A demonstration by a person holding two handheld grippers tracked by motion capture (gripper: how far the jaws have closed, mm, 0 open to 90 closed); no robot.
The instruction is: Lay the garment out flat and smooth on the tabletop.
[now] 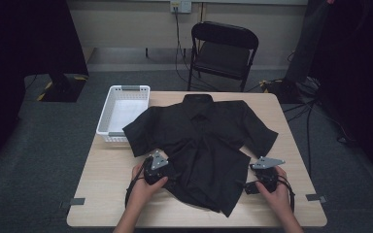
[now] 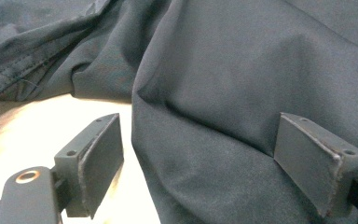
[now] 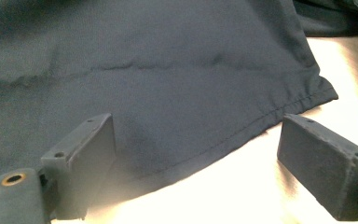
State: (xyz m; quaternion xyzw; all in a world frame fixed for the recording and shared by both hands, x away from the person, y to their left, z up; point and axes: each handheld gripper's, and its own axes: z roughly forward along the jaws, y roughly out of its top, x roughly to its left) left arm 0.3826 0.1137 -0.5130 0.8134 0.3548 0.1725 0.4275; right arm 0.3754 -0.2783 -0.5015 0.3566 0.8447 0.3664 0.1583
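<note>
At the worktop's (image 1: 107,170) near edge, both hands angle inward, left hand-held gripper (image 2: 198,161) and right hand-held gripper (image 3: 196,163) gaping wide at the black shirt's (image 1: 199,141) hem.

The shirt (image 1: 201,141) covers most of the bench (image 1: 102,184); bare wood lies left and right of it. The white basket (image 1: 122,112) blocks the shirt's far-left side.
</note>
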